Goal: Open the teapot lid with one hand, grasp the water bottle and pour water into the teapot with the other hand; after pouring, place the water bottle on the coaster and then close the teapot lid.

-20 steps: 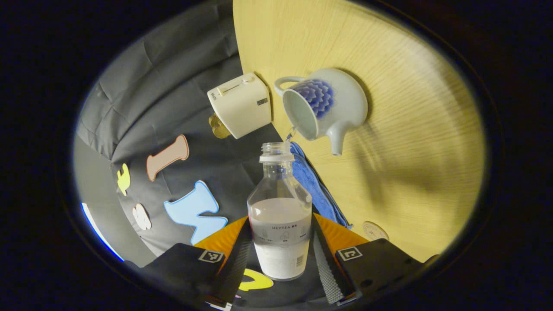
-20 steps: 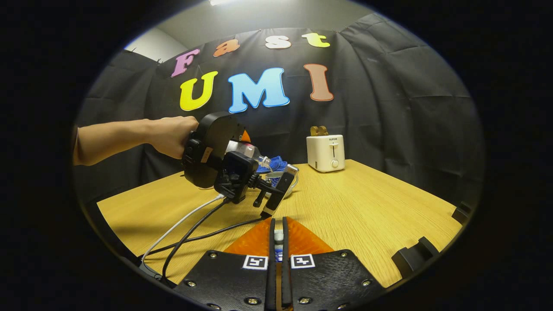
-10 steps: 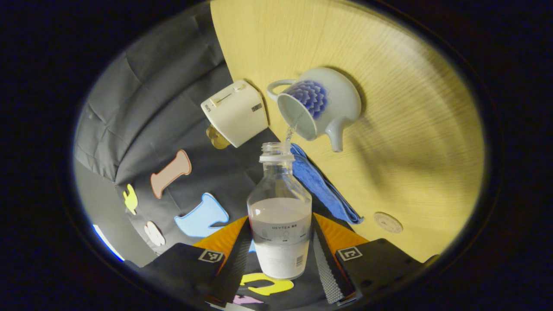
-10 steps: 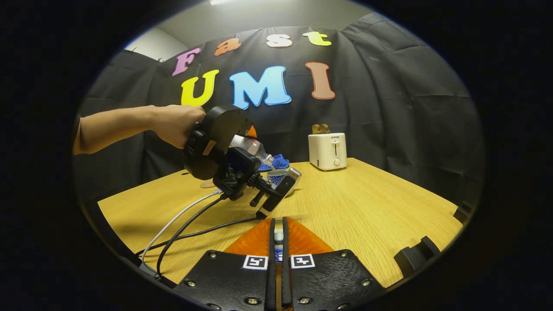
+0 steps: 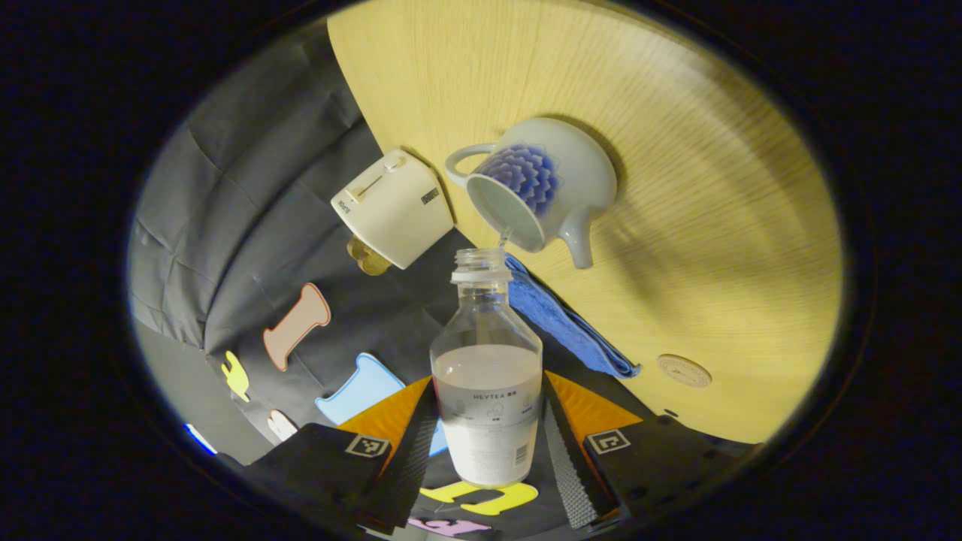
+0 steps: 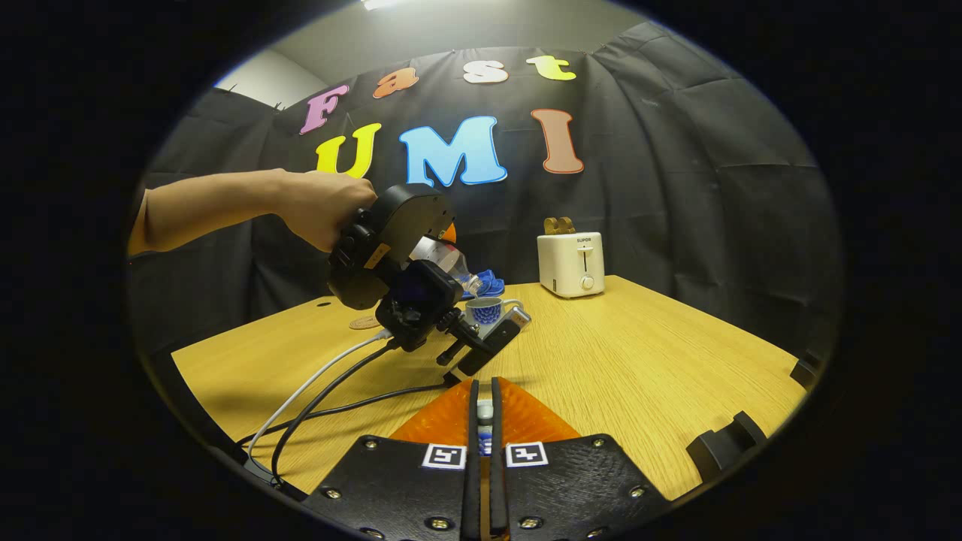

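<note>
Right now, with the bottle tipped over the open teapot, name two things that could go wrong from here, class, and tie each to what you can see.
1. The water bottle feeds a thin stream just inside the rim of the teapot; a small wobble could spill it onto the table or the blue cloth.
2. The right gripper pinches the small lid by a narrow knob; it might slip before closing.

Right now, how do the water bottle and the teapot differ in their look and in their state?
The water bottle is clear plastic, uncapped, held tilted between the left gripper fingers; the teapot is opaque pale ceramic with a blue pattern and stands on the table. The bottle gives out a thin stream; the teapot takes it in. The bottle is tall and narrow, the teapot squat and round. Both are open.
</note>
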`<state>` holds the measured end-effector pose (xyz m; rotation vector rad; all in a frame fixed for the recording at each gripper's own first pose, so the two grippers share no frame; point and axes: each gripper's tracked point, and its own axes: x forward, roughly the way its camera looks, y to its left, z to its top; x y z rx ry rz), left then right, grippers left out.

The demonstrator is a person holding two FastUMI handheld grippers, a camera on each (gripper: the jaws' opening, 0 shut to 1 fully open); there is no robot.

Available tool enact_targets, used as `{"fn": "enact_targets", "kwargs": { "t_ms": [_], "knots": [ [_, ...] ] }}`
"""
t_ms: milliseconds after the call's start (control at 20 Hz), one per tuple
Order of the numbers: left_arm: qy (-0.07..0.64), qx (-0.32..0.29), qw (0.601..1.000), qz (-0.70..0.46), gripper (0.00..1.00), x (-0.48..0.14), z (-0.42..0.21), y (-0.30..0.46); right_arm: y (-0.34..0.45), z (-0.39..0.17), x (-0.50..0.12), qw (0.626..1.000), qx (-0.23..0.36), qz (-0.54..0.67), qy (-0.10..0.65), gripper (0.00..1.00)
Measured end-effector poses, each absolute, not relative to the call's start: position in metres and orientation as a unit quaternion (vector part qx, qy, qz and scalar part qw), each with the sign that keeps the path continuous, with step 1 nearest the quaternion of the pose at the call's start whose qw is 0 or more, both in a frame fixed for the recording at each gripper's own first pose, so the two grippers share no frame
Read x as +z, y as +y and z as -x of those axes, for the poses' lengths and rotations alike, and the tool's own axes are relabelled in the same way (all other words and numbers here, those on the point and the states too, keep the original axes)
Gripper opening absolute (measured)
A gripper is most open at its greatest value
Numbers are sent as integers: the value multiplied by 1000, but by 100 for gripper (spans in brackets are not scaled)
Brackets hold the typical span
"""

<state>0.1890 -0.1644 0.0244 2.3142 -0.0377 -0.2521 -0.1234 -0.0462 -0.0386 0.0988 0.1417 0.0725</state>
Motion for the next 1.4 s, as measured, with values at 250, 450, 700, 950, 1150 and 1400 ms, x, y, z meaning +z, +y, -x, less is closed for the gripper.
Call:
{"fn": "enact_targets", "kwargs": {
  "t_ms": [250, 450, 700, 950, 1150, 1400],
  "knots": [
    [-16, -95, 388, -917, 87, 28, -191, -164, -48, 123, -41, 995, 36, -51, 76, 5],
    [-15, -104, 405, -908, 87, 23, -192, -162, -48, 124, -43, 995, 36, -52, 78, 5],
    [-15, -121, 441, -889, 87, 18, -197, -158, -49, 125, -45, 995, 33, -55, 81, 5],
    [-7, -144, 484, -863, 87, 3, -200, -155, -50, 125, -47, 994, 32, -63, 85, 5],
    [-7, -167, 544, -822, 87, -7, -195, -153, -49, 125, -47, 994, 32, -64, 88, 5],
    [-6, -191, 648, -737, 87, -22, -198, -150, -50, 122, -42, 994, 31, -59, 82, 5]
  ]
}}
